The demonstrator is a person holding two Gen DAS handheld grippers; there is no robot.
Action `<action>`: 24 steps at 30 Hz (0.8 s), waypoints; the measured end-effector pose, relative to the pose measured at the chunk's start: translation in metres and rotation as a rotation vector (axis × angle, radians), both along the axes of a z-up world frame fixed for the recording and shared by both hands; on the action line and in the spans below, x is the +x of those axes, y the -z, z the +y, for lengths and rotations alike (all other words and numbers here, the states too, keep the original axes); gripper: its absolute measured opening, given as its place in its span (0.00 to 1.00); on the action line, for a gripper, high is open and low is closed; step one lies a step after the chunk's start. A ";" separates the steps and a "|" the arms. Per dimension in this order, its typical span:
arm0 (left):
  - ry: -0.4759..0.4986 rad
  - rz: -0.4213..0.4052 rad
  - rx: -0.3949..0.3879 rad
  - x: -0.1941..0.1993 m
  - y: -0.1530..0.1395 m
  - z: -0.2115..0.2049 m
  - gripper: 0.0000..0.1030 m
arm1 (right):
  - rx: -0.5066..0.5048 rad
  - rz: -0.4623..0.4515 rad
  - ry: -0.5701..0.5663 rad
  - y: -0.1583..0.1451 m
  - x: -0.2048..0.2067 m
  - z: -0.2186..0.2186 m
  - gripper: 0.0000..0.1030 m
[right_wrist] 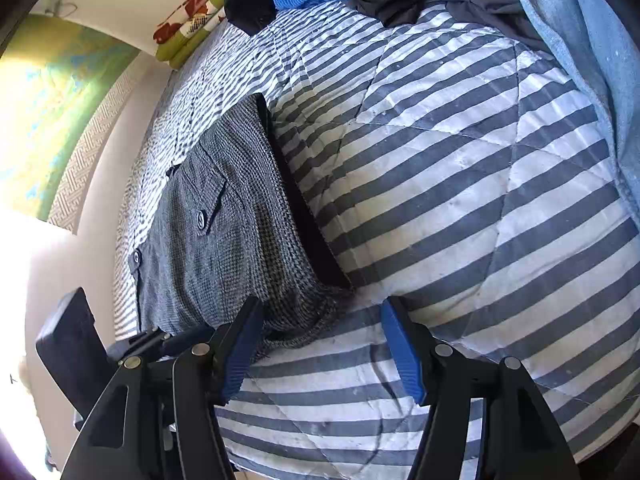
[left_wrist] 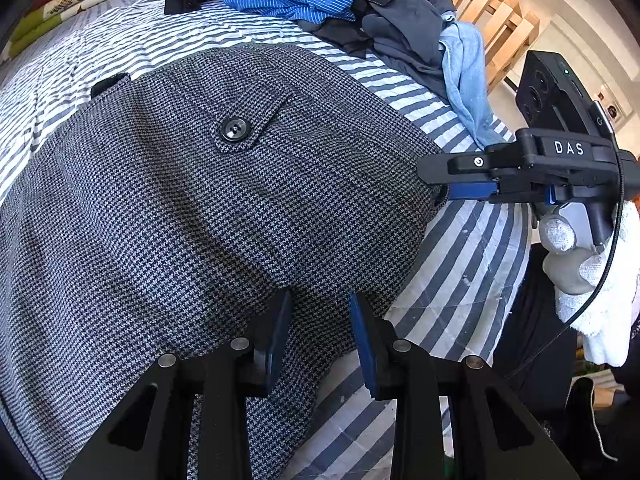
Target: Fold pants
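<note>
The houndstooth pants point(left_wrist: 192, 208) lay flat on the striped quilt point(right_wrist: 460, 184) of the bed. My left gripper point(left_wrist: 320, 320) hung with jaws spread over their near edge; my right gripper point(right_wrist: 320, 328), jaws spread too, sat at their 3 o'clock corner.

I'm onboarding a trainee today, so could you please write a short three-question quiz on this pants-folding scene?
1. True or false: the left gripper is clamped shut on the pants.
2. What pattern does the quilt under the pants have?
3. The pile of clothes lies: A) at the far side of the bed, B) on the pants, C) on the floor.

Key: 1 false, its jaws stand open over the fabric edge; 2 grey and white stripes; 3 A.
</note>
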State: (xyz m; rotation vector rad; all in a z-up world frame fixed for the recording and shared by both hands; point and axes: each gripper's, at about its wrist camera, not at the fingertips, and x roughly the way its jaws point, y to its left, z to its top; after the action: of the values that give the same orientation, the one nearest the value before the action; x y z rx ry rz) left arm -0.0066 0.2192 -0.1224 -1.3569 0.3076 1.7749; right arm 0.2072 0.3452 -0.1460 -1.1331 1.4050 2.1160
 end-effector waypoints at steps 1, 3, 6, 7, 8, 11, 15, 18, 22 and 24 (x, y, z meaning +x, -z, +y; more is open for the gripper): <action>0.001 -0.001 0.001 0.000 0.001 0.000 0.32 | -0.018 0.014 0.001 0.001 -0.003 -0.001 0.56; 0.019 0.026 -0.007 0.002 0.000 0.001 0.32 | -0.080 0.047 0.000 0.004 -0.010 -0.005 0.56; 0.015 0.005 -0.004 -0.001 -0.003 0.000 0.32 | -0.109 0.045 0.016 0.007 -0.020 -0.011 0.51; 0.008 -0.003 0.002 -0.002 -0.007 -0.003 0.32 | -0.084 0.040 0.031 0.005 -0.021 -0.012 0.36; -0.005 -0.008 0.019 -0.003 -0.013 -0.008 0.32 | -0.068 0.043 0.038 0.004 -0.023 -0.012 0.29; -0.069 0.026 0.072 -0.005 -0.036 -0.040 0.33 | -0.053 0.073 0.075 -0.001 -0.021 -0.013 0.16; -0.225 0.049 0.094 -0.014 -0.049 -0.104 0.33 | 0.097 0.045 0.055 -0.029 -0.030 -0.025 0.13; -0.339 0.023 0.086 -0.023 -0.044 -0.162 0.33 | 0.242 0.029 0.004 -0.060 -0.048 -0.042 0.12; -0.418 -0.063 0.067 -0.033 -0.011 -0.206 0.34 | 0.446 0.011 -0.093 -0.100 -0.082 -0.076 0.12; -0.429 -0.076 0.087 -0.029 -0.006 -0.221 0.34 | 0.533 0.018 -0.155 -0.117 -0.103 -0.099 0.12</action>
State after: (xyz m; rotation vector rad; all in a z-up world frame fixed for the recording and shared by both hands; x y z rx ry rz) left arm -0.0359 -0.0013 -0.1167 -1.5024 -0.1130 2.0478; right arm 0.1038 0.2458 -0.0294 -1.0242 0.6985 2.4055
